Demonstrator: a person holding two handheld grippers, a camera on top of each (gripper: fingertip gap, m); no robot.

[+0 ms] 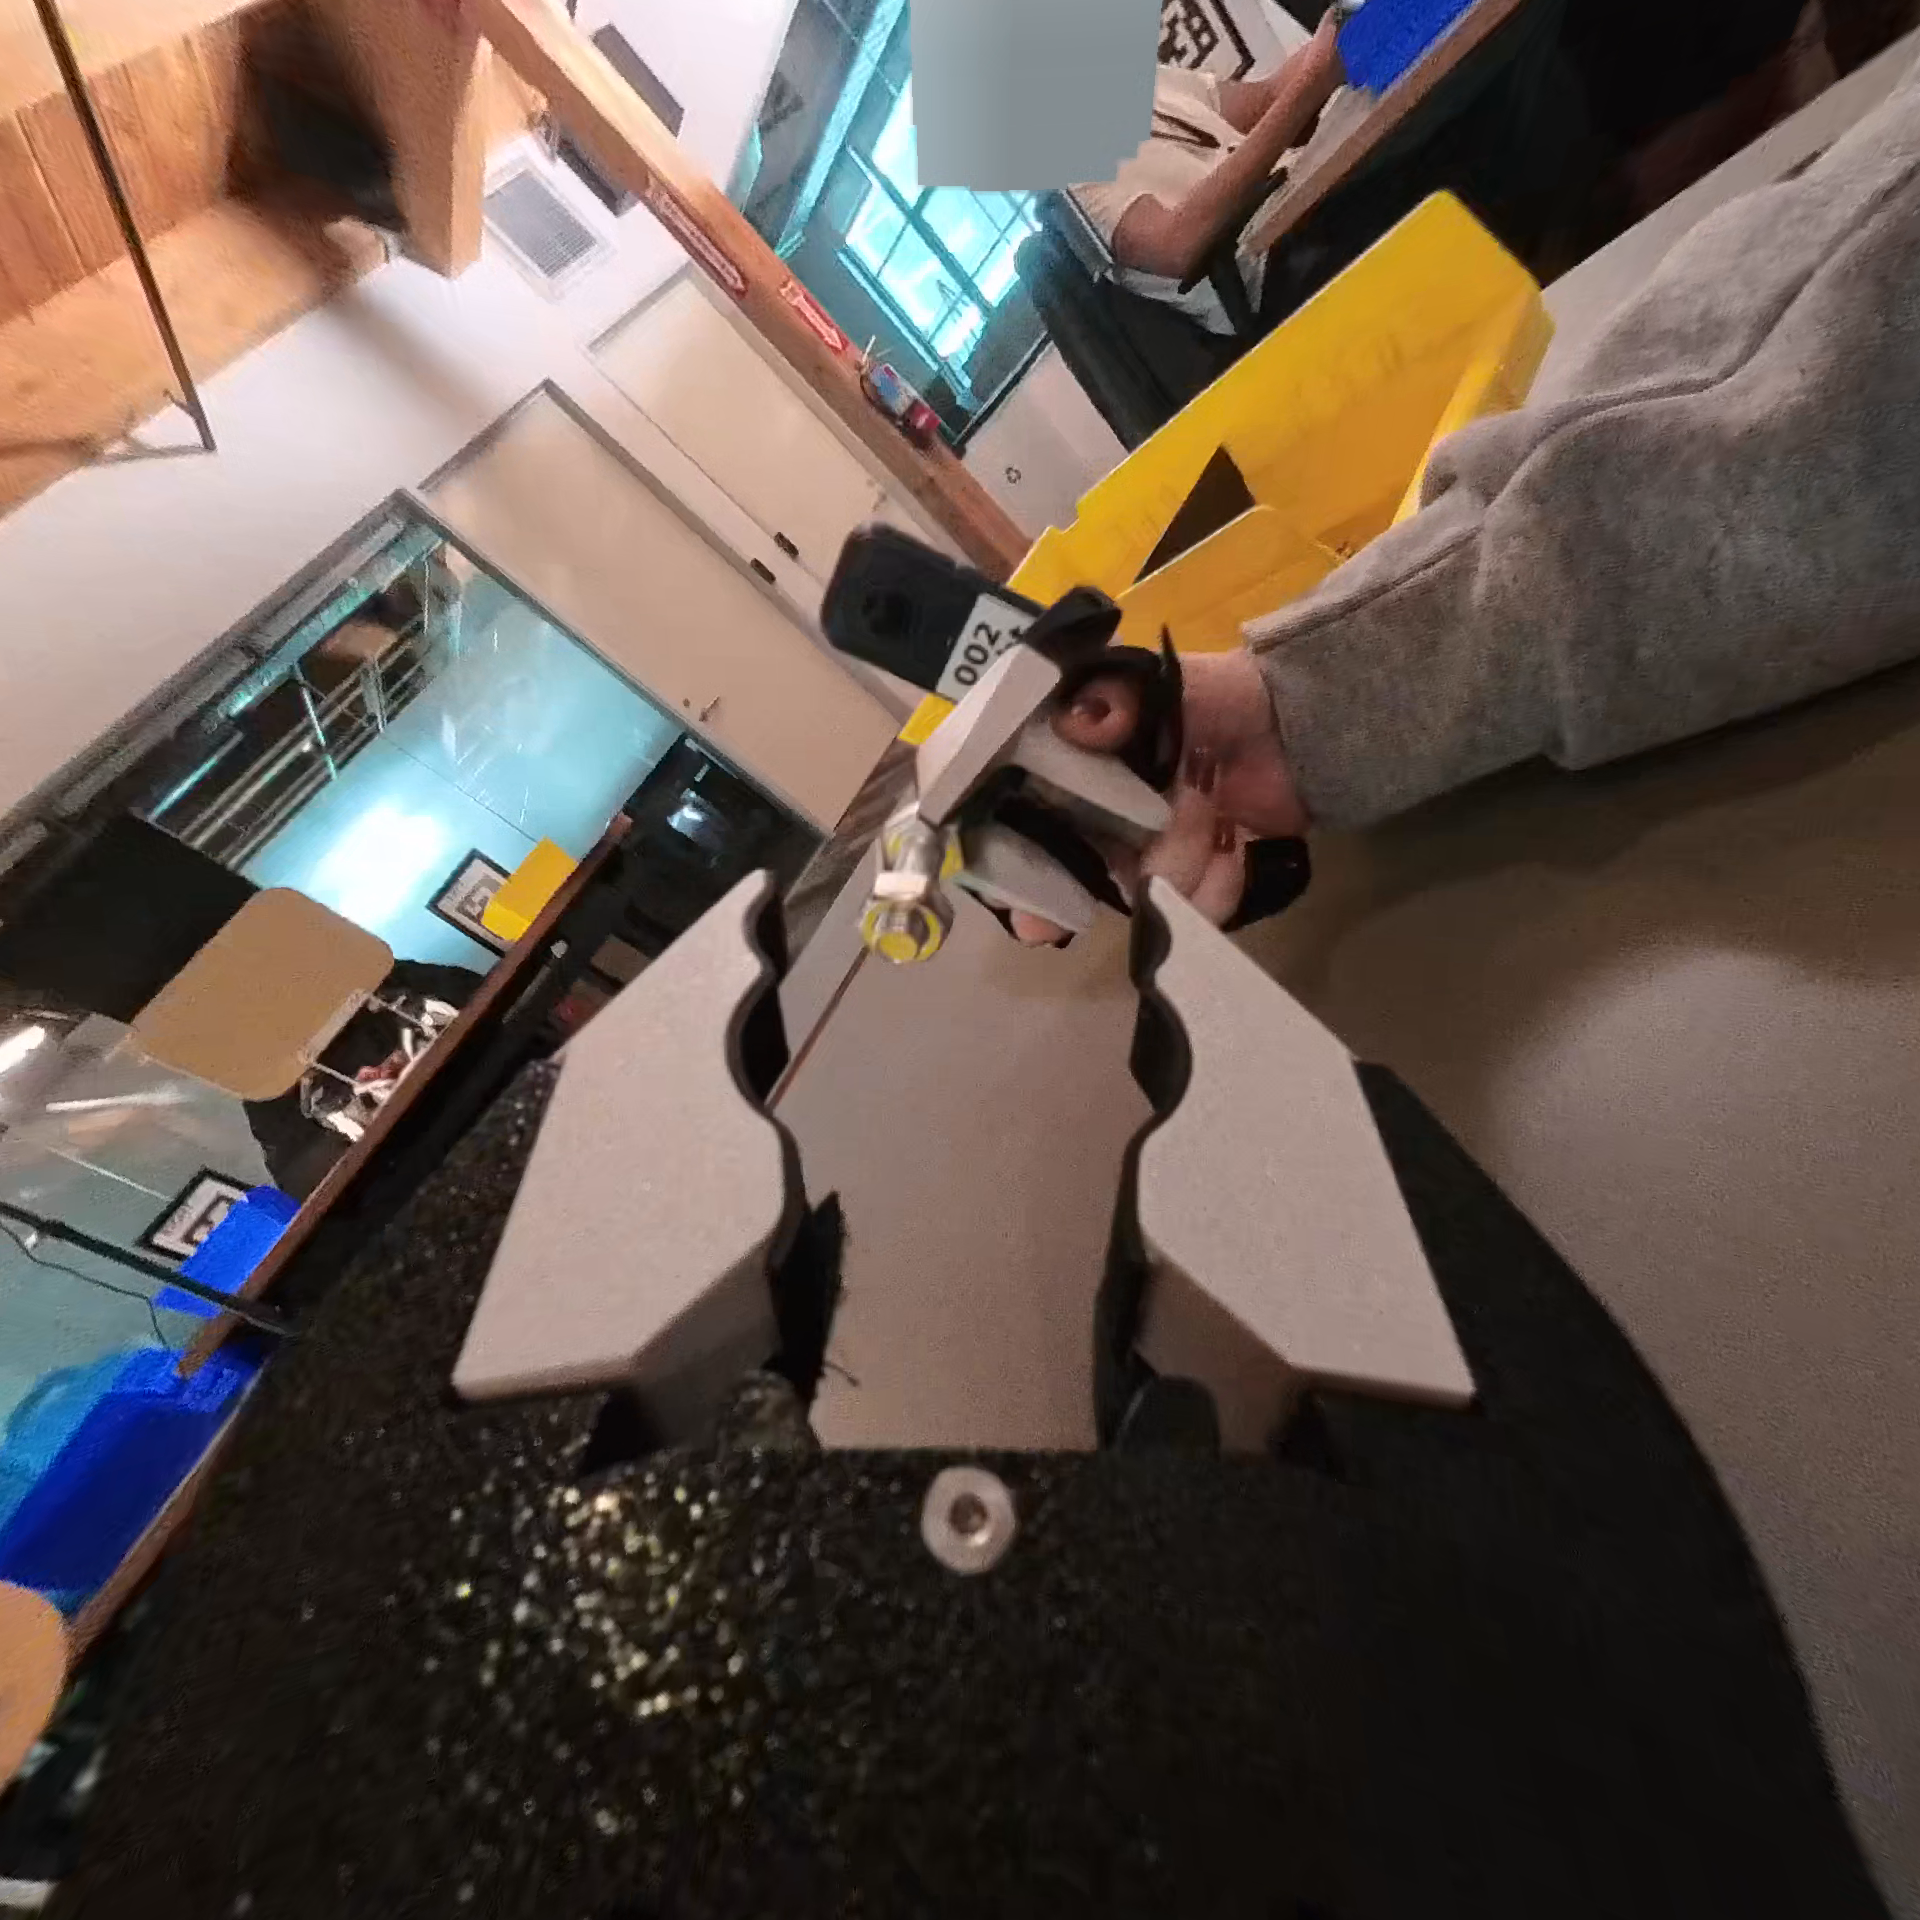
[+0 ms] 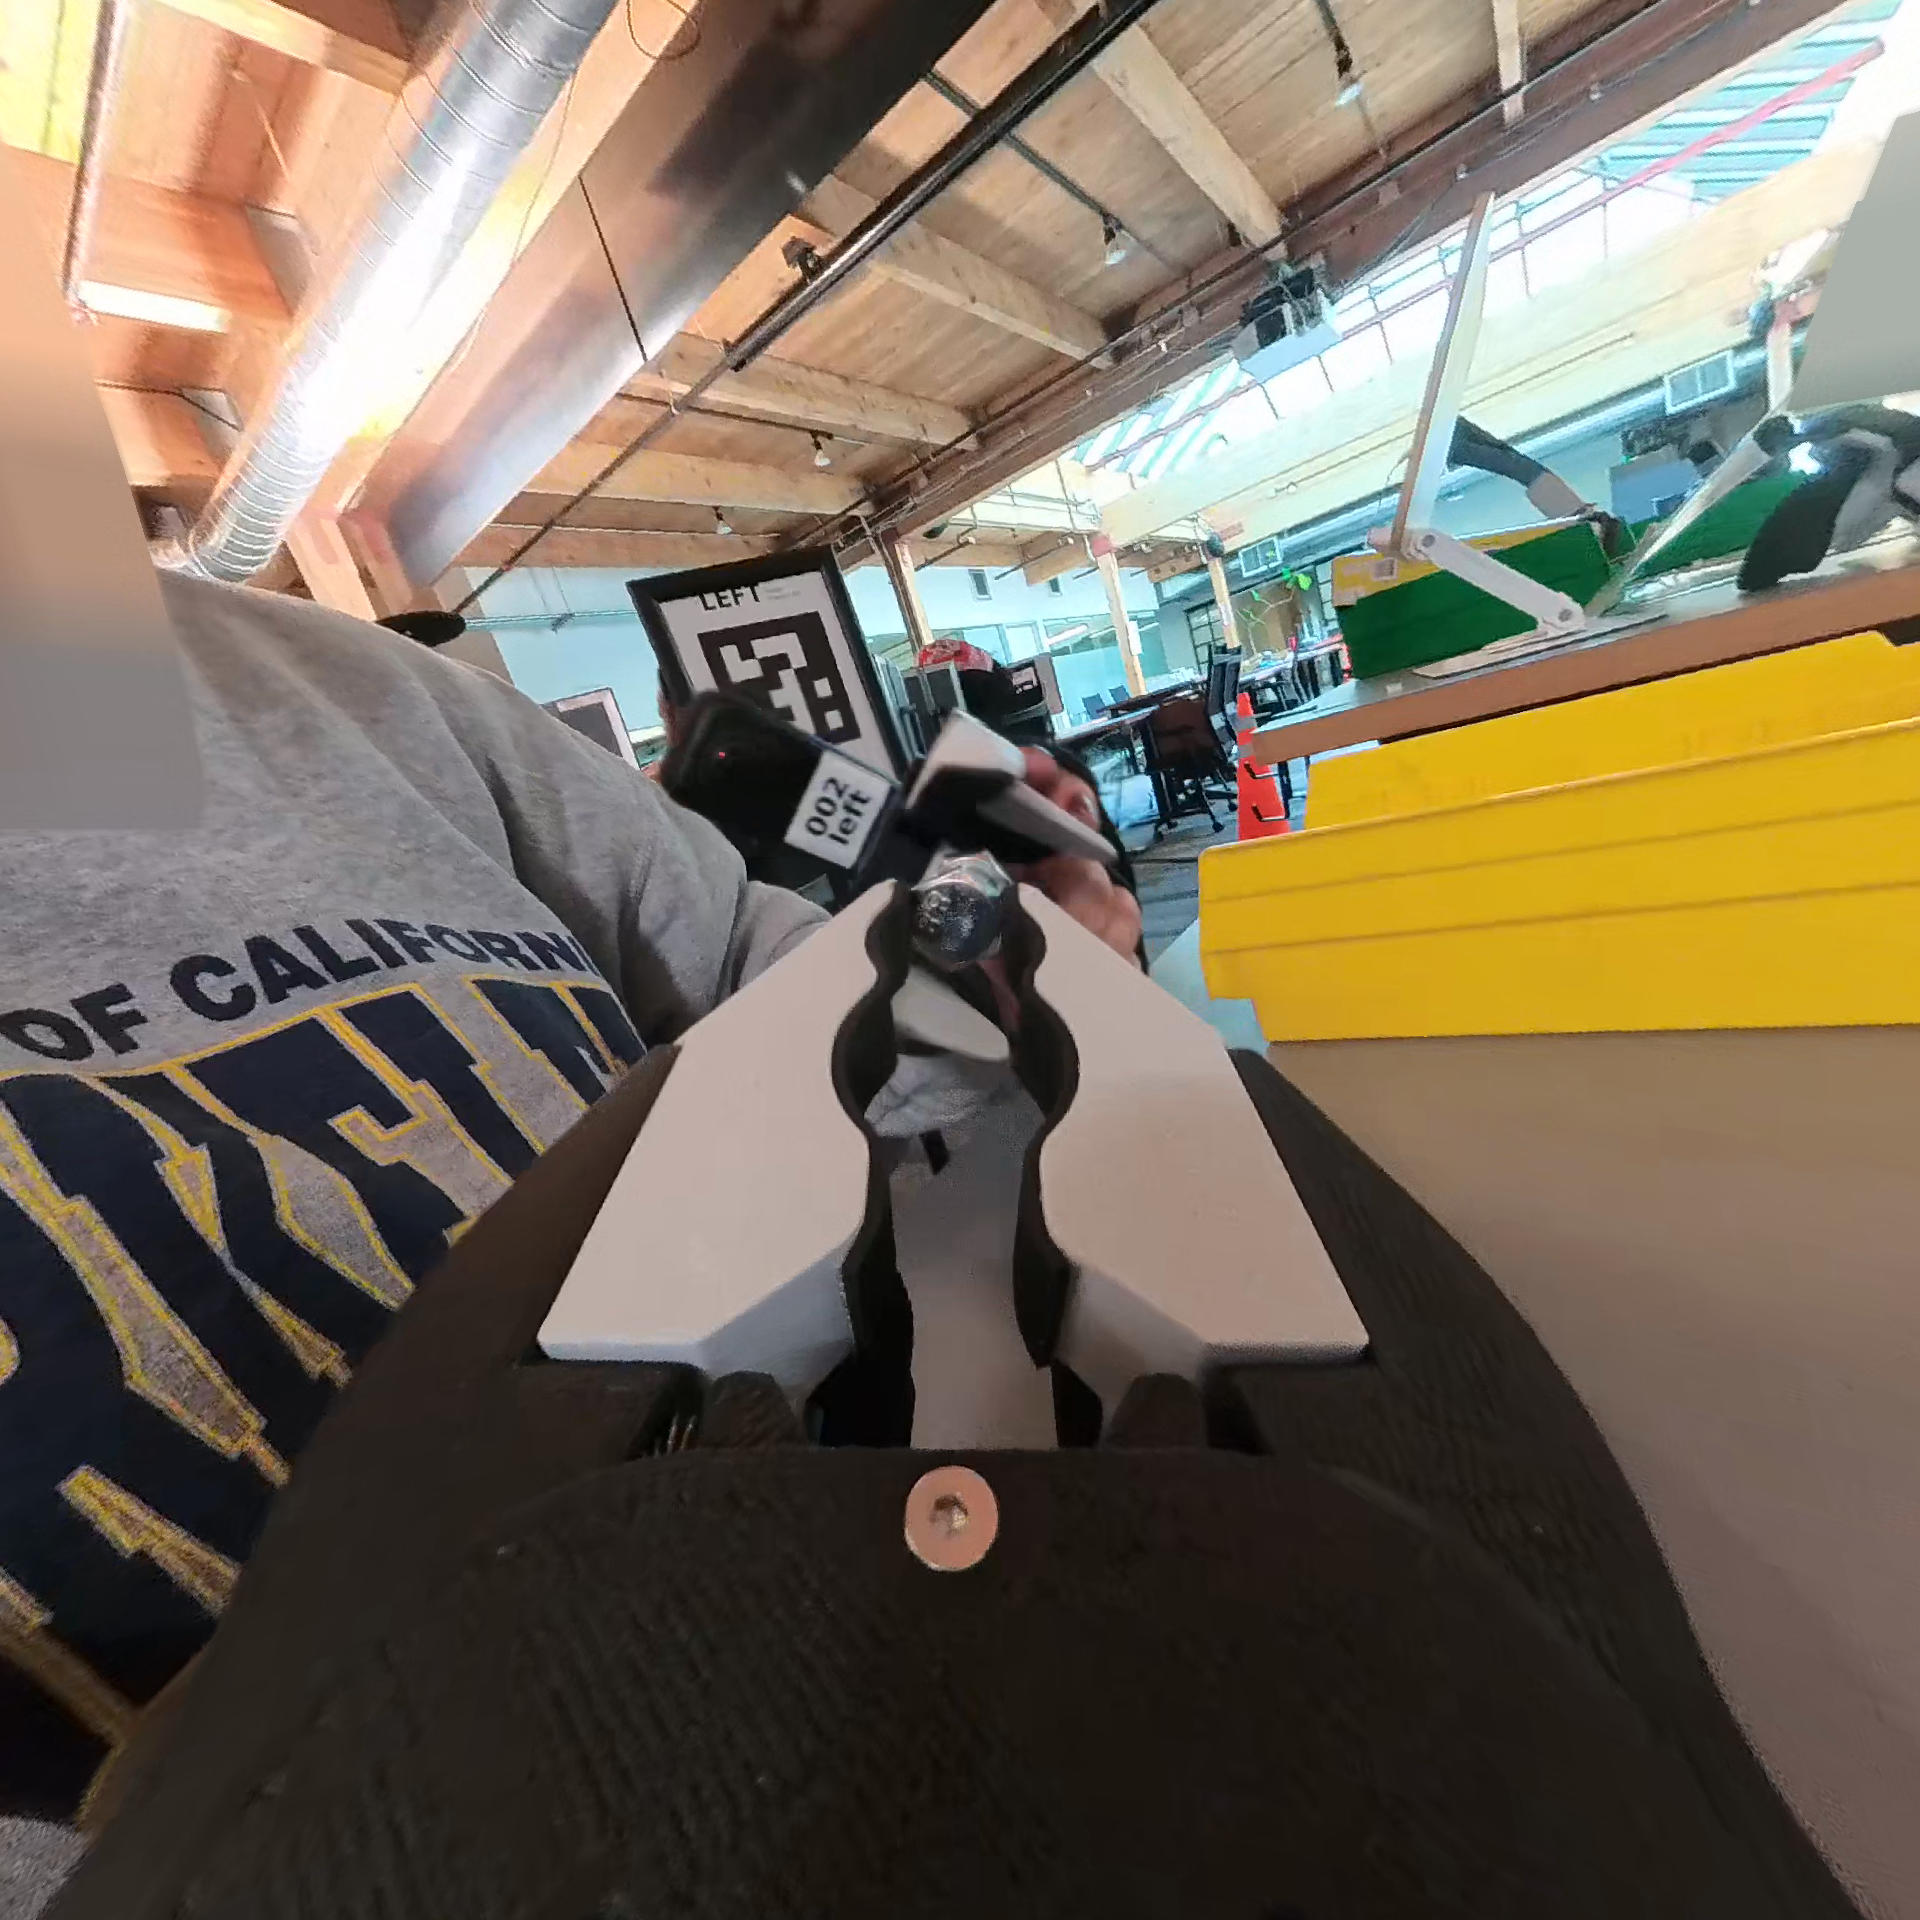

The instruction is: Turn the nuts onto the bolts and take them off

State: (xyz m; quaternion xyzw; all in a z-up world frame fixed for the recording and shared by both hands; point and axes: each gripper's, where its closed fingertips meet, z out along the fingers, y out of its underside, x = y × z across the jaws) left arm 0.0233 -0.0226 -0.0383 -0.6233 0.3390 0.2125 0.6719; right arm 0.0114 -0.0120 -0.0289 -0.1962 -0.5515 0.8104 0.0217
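Observation:
A silver bolt (image 1: 920, 868) carries a hex nut (image 1: 906, 930) at its free end, which points at my left camera. My right gripper (image 2: 956, 914) is shut on the bolt (image 2: 951, 920) near its head, held in the air. It also shows in the left wrist view (image 1: 940, 831). My left gripper (image 1: 961, 920) is open, its fingers wide apart and just short of the nut, one to each side. One of its fingers (image 2: 1039, 821) shows past the bolt in the right wrist view.
A yellow bin (image 1: 1299, 416) stands on the beige table (image 1: 1610, 1091) behind the grippers; it also shows in the right wrist view (image 2: 1558, 831). The grey sleeve (image 1: 1662, 468) of the person's arm reaches in from the right. The person's sweatshirt (image 2: 312, 935) fills the left. The tips of both grippers are at nearly the same place.

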